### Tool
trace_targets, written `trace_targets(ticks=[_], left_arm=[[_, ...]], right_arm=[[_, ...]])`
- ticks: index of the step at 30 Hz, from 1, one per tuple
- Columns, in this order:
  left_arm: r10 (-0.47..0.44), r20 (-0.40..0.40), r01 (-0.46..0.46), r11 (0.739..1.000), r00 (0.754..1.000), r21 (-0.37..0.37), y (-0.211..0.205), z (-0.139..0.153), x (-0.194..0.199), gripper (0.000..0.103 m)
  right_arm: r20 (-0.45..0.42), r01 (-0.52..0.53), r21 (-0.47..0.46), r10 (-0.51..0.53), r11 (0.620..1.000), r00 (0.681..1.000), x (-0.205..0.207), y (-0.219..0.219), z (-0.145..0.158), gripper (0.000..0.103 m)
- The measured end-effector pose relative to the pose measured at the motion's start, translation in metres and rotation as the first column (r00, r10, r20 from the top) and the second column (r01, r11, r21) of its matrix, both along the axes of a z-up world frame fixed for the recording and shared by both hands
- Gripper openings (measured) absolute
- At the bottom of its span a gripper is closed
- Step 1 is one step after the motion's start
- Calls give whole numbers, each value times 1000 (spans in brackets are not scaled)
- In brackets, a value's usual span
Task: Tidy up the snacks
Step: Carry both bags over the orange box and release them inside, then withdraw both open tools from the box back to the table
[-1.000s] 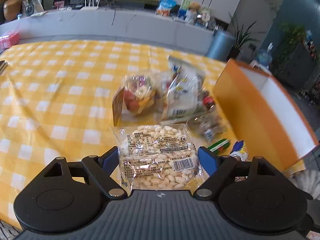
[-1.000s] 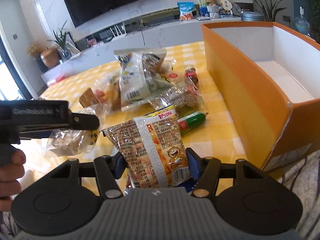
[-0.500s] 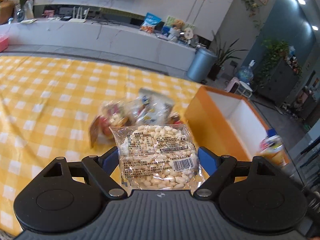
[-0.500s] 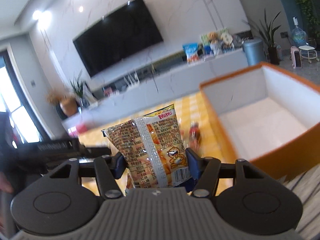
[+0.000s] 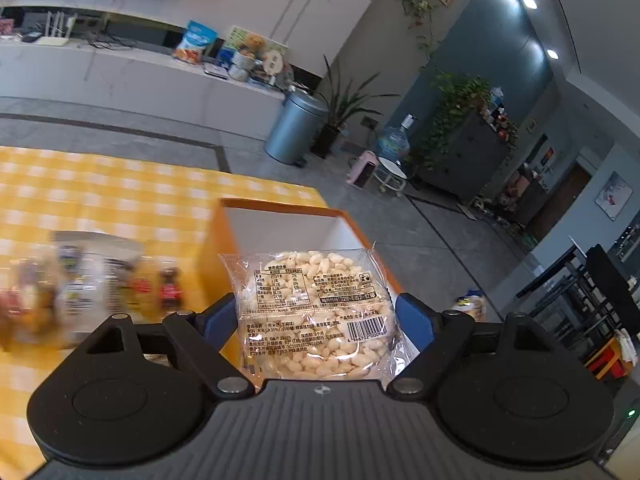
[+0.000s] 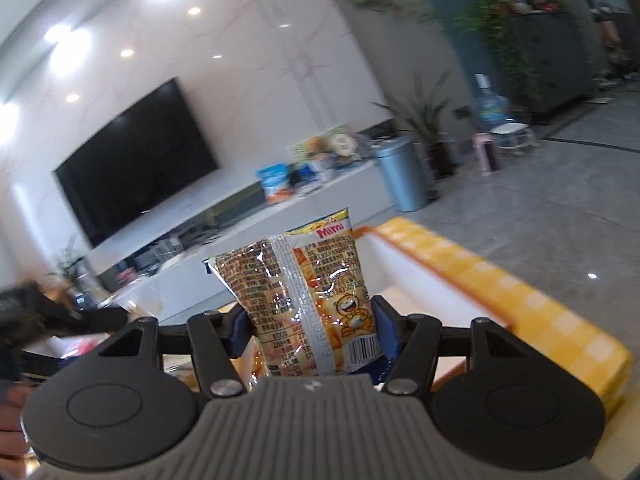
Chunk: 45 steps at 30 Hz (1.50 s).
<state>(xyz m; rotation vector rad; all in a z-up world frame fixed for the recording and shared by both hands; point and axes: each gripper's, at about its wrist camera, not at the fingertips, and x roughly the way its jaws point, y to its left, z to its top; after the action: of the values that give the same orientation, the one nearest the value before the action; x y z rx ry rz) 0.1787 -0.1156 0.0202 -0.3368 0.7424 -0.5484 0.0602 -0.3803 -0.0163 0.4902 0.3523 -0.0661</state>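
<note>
both wrist views look forward, raised above the orange box (image 5: 208, 256), sharing it.

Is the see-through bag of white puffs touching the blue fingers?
Touching. In the left wrist view, the clear bag of white puffs sits pinched between the left gripper's blue fingers, both pressing its sides.

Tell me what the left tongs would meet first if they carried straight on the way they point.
Probably the orange box: the left tongs, shut on the clear peanut packet, point at its white inside. Depth is unclear, so they might pass over the rim.
</note>
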Motion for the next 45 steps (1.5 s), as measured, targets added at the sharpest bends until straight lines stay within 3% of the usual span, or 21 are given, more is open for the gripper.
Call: trace_targets(ticks=[5, 9, 12, 18, 30, 34, 37, 39, 42, 45], left_arm=[[-30, -74, 29, 1000, 997, -5, -44, -22, 23, 97], [-44, -143, 45, 999, 989, 7, -63, -47, 34, 97], [-53, -195, 65, 996, 979, 56, -73, -63, 36, 97], [-36, -143, 56, 988, 989, 143, -87, -69, 31, 94], [-67, -122, 85, 986, 990, 147, -84, -60, 16, 100], [-74, -31, 78, 983, 997, 163, -71, -47, 2, 103], [-51, 35, 42, 974, 998, 224, -65, -44, -10, 103], [-63, 48, 49, 965, 997, 258, -65, -46, -14, 103], [-26, 13, 22, 964, 1000, 265, -61, -50, -14, 103], [-7, -29, 14, 968, 1000, 249, -54, -54, -12, 103]], right_arm=[[9, 60, 3, -60, 998, 998, 15, -30, -16, 60], [37, 35, 173, -42, 984, 998, 21, -53, -33, 60], [18, 68, 202, -73, 977, 997, 22, -55, -36, 60], [-18, 87, 218, -85, 972, 996, 24, -55, -42, 60], [-31, 85, 232, -80, 969, 996, 23, -58, -43, 60], [-6, 47, 171, -47, 984, 999, 24, -49, -33, 60], [-23, -30, 89, 32, 996, 999, 33, -35, -27, 60], [-117, -42, 7, 43, 999, 992, 46, -22, -26, 60], [-292, -40, -115, 5, 993, 956, 69, -6, -33, 59], [-357, -61, -220, -22, 974, 934, 79, 6, -35, 59]])
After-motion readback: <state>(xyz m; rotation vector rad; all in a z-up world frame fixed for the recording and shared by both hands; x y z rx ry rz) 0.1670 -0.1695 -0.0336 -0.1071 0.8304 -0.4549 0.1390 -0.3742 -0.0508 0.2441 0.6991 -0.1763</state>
